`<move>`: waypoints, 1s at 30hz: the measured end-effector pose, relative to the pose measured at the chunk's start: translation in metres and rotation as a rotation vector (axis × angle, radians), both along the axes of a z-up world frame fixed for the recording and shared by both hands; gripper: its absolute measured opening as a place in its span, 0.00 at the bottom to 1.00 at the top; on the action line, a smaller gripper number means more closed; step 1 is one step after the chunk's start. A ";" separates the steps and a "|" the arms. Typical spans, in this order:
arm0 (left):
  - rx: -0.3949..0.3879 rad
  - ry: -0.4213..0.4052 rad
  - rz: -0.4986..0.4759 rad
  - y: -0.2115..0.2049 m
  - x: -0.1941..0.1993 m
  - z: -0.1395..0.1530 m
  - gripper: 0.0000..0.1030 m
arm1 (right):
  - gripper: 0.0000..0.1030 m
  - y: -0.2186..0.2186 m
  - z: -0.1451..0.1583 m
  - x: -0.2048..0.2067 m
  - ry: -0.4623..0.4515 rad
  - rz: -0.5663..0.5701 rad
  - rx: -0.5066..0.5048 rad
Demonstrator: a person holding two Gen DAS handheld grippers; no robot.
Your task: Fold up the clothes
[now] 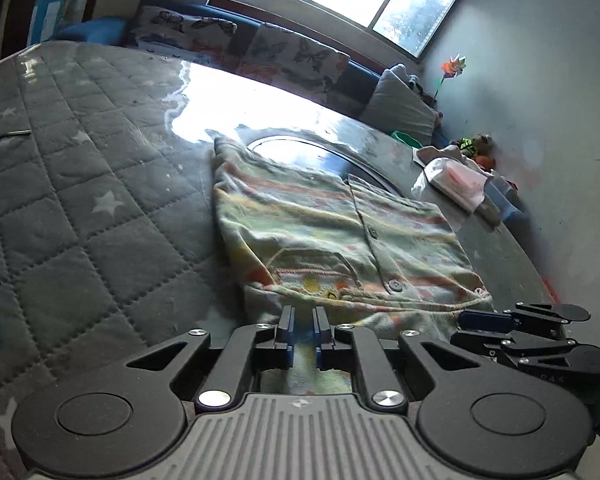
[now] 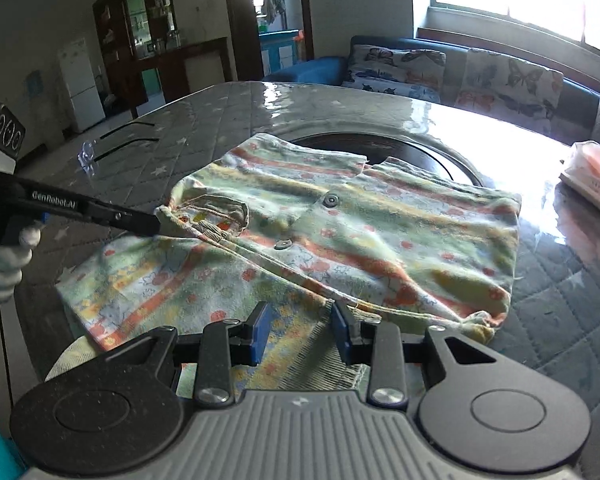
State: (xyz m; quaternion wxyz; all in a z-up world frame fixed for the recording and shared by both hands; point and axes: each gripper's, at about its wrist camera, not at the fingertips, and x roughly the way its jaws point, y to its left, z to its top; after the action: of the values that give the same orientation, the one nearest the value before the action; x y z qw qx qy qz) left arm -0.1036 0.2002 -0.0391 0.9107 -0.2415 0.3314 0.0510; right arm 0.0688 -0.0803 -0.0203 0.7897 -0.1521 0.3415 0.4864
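The left tongs (image 1: 302, 330) pinch the shirt (image 2: 340, 232) at its hem; the right tongs (image 2: 300, 334) stand apart over it. A one-sided pull could drag the fold crooked.

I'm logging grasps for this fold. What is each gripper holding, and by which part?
Left gripper: shut on the striped shirt at its hem corner by the pocket. Right gripper: open over the near fabric, holding nothing.

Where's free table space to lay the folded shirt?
Bare quilted cover left of the shirt, up to the far table edge. Smaller strip on its right, bordered by the pink-and-white packet. Crowded near edge: both grippers at the hem.
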 end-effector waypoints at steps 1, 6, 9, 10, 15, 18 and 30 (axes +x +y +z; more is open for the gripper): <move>0.012 -0.004 0.001 0.000 0.000 0.003 0.11 | 0.32 0.000 0.001 0.000 -0.002 -0.001 -0.003; 0.035 -0.038 -0.028 -0.005 0.006 0.012 0.12 | 0.32 0.000 0.007 -0.003 -0.031 0.002 -0.001; 0.043 0.001 -0.025 -0.002 0.018 0.003 0.11 | 0.32 0.002 0.000 -0.001 -0.029 0.001 -0.018; 0.038 0.000 -0.025 0.000 0.017 0.003 0.11 | 0.32 0.001 0.002 -0.004 -0.032 0.009 -0.020; 0.066 -0.028 -0.059 -0.012 0.006 0.014 0.12 | 0.32 -0.006 0.011 -0.015 -0.048 0.051 -0.026; 0.078 -0.052 -0.123 -0.031 -0.005 0.021 0.12 | 0.32 -0.008 0.014 -0.024 -0.051 0.089 -0.033; 0.124 0.001 -0.240 -0.069 -0.026 0.003 0.17 | 0.32 -0.031 0.008 -0.046 -0.050 0.113 -0.079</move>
State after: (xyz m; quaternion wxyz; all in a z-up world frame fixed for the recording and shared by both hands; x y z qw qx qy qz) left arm -0.1300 0.1309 -0.0363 0.9232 -0.1432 0.3546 -0.0375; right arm 0.0227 -0.1109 -0.0126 0.7626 -0.2143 0.3311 0.5126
